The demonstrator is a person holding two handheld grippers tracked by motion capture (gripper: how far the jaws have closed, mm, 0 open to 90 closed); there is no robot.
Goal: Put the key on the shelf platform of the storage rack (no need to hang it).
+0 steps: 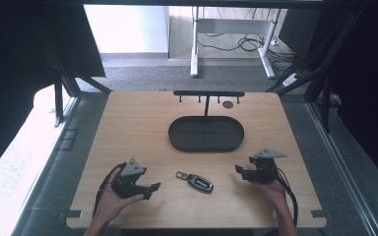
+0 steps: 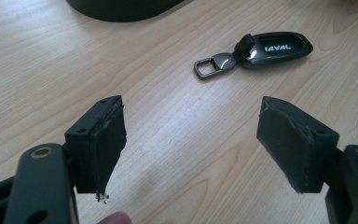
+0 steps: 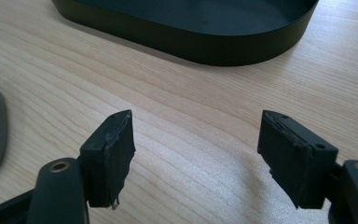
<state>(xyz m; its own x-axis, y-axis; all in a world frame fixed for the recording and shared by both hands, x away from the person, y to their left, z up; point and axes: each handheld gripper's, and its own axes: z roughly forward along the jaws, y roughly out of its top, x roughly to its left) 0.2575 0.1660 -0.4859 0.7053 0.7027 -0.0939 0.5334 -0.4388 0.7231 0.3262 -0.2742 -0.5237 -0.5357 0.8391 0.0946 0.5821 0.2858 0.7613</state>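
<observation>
Key fob lies flat on the worktop, near edge, between my two claws — touching neither. Metal loop end points toward the left claw; in the left gripper view the fob sits ahead and to the right of its jaws. Left claw: jaws wide apart, nothing between them, bare wood below. Right claw: jaws apart too, empty, aimed toward the fob — its view catches the fob at the left edge. Black oval tray sits mid-worktop beyond the fob, well apart from it, with a black rack behind.
</observation>
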